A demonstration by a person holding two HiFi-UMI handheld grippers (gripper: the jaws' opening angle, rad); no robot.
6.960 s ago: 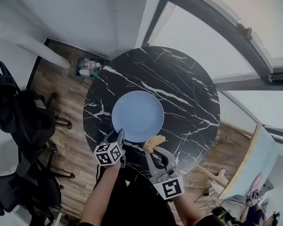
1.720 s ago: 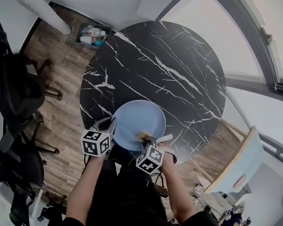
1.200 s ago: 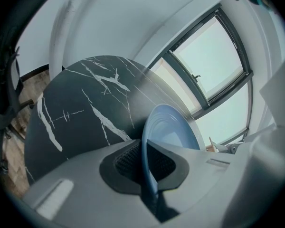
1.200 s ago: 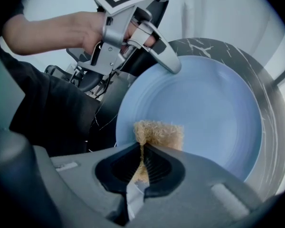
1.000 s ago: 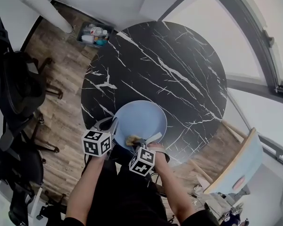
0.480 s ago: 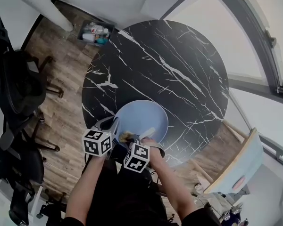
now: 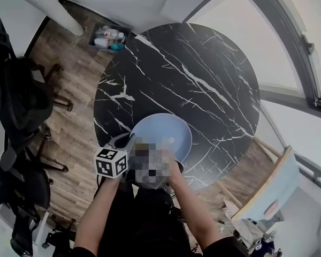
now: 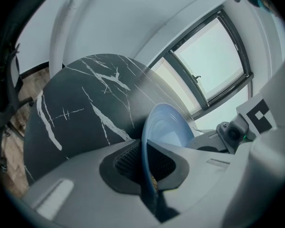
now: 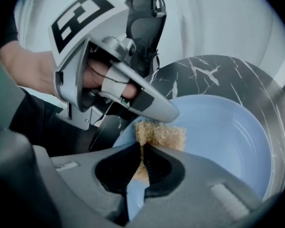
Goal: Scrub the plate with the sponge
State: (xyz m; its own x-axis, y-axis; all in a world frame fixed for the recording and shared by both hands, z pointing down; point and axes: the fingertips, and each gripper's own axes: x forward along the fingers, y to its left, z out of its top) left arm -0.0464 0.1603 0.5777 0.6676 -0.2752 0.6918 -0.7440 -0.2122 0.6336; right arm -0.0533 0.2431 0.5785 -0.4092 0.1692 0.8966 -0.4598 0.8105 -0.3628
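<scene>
Left: pins the pale blue plate (image 8: 167,127) by its near rim in the left gripper (image 8: 145,152), with jaws closed tight on the thin edge, at the near side of the black marbled worktop (image 7: 203,79). Centre to right: pinches the straw-coloured sponge (image 9: 159,133) in the right gripper (image 9: 141,151), with jaws closed on it, and presses it to the plate's inner rim, just beside the left gripper's finger. Could well go wrong from here: clipping that finger on a leftward stroke; levering the rim out of the left hold by bearing down so close to it; nudging the plate off the worktop's near edge; squeezing the soft sponge out of its narrow pinch.
</scene>
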